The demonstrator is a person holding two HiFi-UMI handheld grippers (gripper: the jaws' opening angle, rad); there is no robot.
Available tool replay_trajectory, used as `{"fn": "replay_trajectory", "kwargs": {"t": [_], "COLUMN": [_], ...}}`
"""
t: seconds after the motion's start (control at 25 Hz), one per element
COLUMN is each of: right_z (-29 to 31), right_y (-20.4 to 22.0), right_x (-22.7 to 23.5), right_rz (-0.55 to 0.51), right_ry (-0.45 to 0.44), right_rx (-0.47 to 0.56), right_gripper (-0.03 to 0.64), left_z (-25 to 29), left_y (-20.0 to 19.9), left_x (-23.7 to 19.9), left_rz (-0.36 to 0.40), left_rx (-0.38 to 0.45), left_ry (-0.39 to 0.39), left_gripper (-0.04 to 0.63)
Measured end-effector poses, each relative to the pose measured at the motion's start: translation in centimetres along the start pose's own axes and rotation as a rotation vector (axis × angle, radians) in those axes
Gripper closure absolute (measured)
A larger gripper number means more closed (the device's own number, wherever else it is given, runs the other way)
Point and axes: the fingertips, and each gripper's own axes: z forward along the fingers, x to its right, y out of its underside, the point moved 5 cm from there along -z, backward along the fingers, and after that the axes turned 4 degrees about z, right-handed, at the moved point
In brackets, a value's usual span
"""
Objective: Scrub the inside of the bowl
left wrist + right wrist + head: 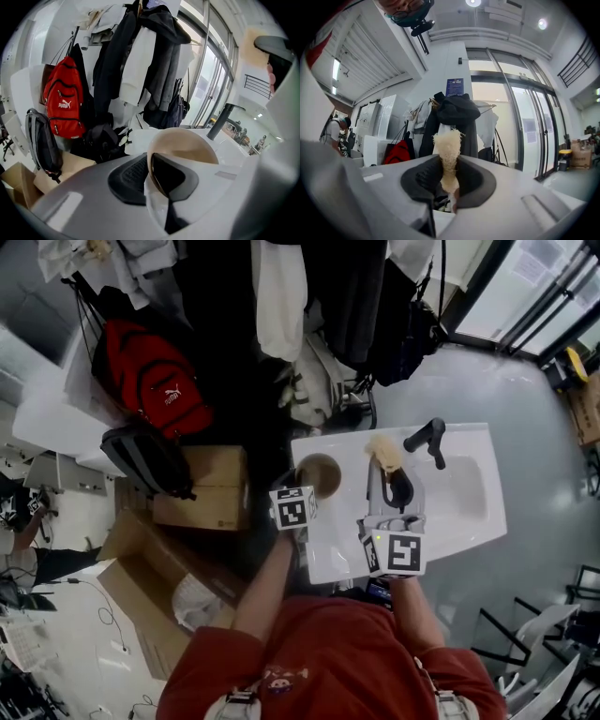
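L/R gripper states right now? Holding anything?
Left gripper: shut on the bowl, at its rim.
Right gripper: shut on the scrubber.

Setting: a shared workroom or lab, not a home kitchen.
- Free-standing white sink unit with black tap, set on bare grey floor.
- Far side: rack of hung coats and a red backpack.
- Left: open cardboard boxes.
- Far right: full-height glass doors.
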Motion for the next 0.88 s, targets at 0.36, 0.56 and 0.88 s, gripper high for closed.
{"fn": "replay_trajectory", "kwargs": {"t": [0.36, 0.56, 0.88], "right_z": [-0.3, -0.6, -1.7], "right_y": [-0.1, -0.4, -1.0], "right_x": [0.3, 0.4, 0.3], "right_rz": [0.003, 0.007, 0.019], "right_ry": [-0.001, -0.004, -0.026], "right_rx": [0.007, 0.018, 0.038], "right_gripper": [0.541, 0.541, 0.541], "left_z": [-0.5, -1.1, -3.8], "left_y": [-0.4, -0.6, -2.0], "left_x": [0.5, 0.7, 1.6], "left_rz": [0.002, 0.010, 0.021], "left_rx": [0.021, 0.042, 0.103], "left_ry": [-0.008, -0.016, -0.033], "left_gripper": [0.570, 0.572, 0.572]}}
